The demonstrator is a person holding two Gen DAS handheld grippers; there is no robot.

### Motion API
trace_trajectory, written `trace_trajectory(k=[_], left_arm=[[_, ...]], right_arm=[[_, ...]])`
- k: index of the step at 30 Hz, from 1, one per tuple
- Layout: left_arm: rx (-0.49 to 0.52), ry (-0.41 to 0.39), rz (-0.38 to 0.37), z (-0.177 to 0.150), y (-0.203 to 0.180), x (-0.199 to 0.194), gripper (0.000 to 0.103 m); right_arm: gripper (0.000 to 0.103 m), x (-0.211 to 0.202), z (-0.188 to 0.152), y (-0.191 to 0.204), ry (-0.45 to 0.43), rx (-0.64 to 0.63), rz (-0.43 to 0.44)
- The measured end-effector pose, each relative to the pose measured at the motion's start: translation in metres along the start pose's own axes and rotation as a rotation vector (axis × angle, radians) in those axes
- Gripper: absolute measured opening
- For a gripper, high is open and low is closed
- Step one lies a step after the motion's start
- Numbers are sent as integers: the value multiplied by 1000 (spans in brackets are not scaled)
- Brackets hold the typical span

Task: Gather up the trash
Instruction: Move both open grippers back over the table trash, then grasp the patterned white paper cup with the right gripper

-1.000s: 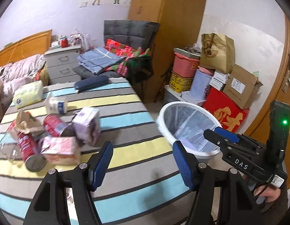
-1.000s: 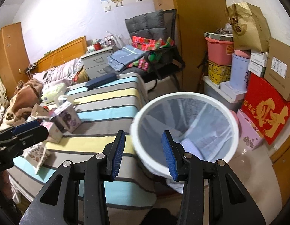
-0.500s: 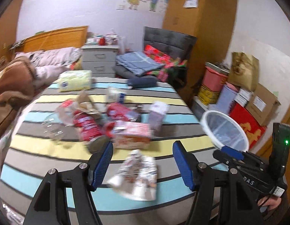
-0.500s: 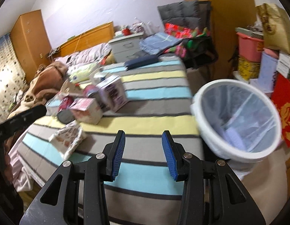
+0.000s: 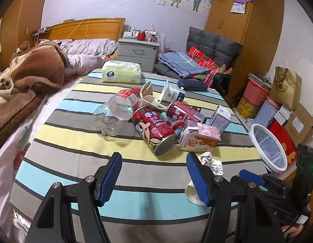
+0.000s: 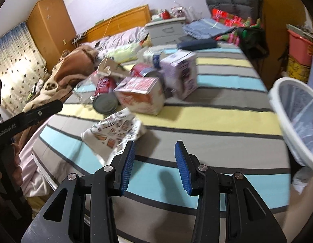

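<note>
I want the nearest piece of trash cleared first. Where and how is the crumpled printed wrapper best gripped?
Pinch the raised crumpled fold of the printed wrapper from above, jaws across it. It lies limp and flat on the bed, so no side edge offers purchase.

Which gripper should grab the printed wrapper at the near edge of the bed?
Likely the right gripper: it's open, with the wrapper just ahead beside its left finger. The left gripper, also open, points at the cans.

The right gripper (image 6: 154, 165) hovers with fingers apart over the striped bedspread (image 6: 207, 125), beside a printed wrapper (image 6: 114, 131).
</note>
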State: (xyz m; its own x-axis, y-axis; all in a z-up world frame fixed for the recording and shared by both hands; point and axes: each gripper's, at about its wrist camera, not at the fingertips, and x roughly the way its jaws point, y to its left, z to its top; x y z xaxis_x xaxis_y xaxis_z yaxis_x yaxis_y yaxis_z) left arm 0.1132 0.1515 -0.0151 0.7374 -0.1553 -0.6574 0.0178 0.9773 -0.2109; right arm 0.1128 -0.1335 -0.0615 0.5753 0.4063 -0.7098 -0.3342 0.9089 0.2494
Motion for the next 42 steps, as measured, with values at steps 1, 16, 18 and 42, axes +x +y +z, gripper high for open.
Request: trace_trajectory(k=[1,16,18,42], left_arm=[[0,7,-4,1,3,3,66],[-39,69,-79,30,12,50,67],[-42,76,-84,35,12,57,67],[-7,189,-40,55,-5,129,67]], right_arm=[[42,4,0,4,7,-6,10],[42,28,2,24,60,23,60],[37,28,2,24,56,28,52],[9,12,40,-3,87,-202,-194]])
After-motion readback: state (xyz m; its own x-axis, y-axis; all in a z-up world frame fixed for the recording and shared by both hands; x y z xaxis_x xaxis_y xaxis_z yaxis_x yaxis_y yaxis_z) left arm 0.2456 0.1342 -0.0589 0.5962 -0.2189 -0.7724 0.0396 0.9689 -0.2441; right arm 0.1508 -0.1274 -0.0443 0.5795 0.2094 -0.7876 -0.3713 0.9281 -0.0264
